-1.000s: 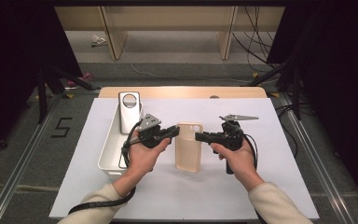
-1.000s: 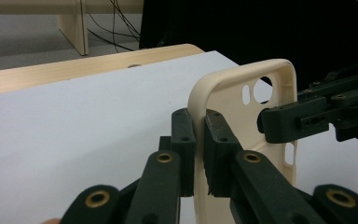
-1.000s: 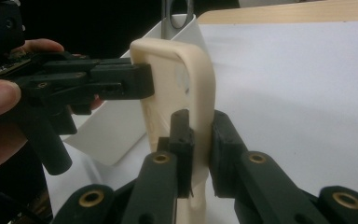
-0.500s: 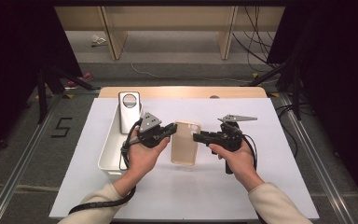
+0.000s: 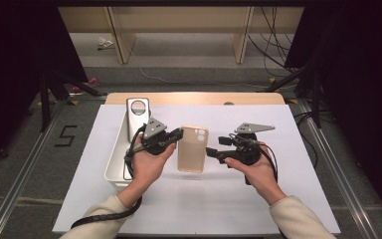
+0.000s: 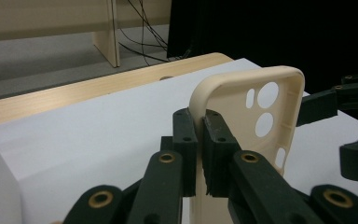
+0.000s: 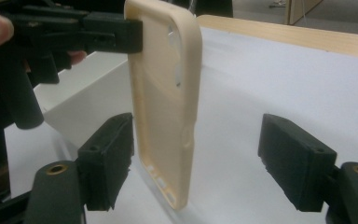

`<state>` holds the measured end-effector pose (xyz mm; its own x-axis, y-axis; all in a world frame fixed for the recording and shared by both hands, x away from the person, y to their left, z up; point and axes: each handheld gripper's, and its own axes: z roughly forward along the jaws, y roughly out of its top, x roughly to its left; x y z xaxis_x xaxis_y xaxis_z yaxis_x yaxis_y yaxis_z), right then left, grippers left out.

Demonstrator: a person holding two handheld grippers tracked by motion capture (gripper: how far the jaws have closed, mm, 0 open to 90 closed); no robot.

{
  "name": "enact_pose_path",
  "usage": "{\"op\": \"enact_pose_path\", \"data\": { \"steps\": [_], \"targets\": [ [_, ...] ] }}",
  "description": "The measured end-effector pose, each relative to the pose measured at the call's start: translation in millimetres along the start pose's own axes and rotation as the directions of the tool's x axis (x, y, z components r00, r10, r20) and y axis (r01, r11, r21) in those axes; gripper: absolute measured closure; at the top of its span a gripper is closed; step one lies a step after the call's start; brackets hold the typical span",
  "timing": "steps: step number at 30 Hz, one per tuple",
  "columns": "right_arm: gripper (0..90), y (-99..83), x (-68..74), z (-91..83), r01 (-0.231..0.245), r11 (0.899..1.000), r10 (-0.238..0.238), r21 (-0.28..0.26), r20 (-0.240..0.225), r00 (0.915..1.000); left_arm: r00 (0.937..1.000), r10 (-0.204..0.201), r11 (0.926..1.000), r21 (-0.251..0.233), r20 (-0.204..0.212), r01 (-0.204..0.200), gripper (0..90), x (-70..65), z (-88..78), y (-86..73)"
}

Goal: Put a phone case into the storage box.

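Note:
A beige phone case [image 5: 193,148] stands nearly upright over the white table top, camera holes at the top. My left gripper [image 5: 178,134] is shut on its upper left edge. In the left gripper view the two jaws [image 6: 199,140] pinch the rim of the case [image 6: 265,105]. My right gripper [image 5: 214,152] is open at the case's right side. In the right gripper view its jaws [image 7: 203,165] stand wide apart, with the case [image 7: 168,88] between them, close to the left pad [image 7: 107,161] and well clear of the right pad [image 7: 298,163].
A white tray [image 5: 113,159] lies on the left of the white table top [image 5: 288,194], with a silver phone [image 5: 138,115] leaning in its far end. A wooden edge [image 5: 194,98] runs along the back. The tray wall [image 7: 86,93] is just behind the case.
The left gripper has carried the case slightly left and away. The right gripper has stayed almost in place, so the case's right edge has drawn back from its jaws.

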<state>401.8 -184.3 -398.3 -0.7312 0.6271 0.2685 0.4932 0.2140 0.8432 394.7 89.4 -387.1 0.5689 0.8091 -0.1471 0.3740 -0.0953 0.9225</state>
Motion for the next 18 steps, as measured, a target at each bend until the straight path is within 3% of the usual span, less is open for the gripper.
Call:
{"op": "enact_pose_path", "data": {
  "steps": [5,18],
  "targets": [
    [23.6,-2.1,-2.0,-4.1,0.036,0.999,-0.036,0.011,0.012,0.9993,1.0,-0.005,1.0,-0.004,-0.004,0.005,84.7,1.8,-3.4,2.0],
    [22.2,-8.6,-4.7,-6.0,0.066,0.997,-0.068,0.046,0.036,0.997,0.9999,-0.01,0.9997,-0.022,-0.012,0.01,84.7,7.7,-17.5,9.3]
  ]
}}
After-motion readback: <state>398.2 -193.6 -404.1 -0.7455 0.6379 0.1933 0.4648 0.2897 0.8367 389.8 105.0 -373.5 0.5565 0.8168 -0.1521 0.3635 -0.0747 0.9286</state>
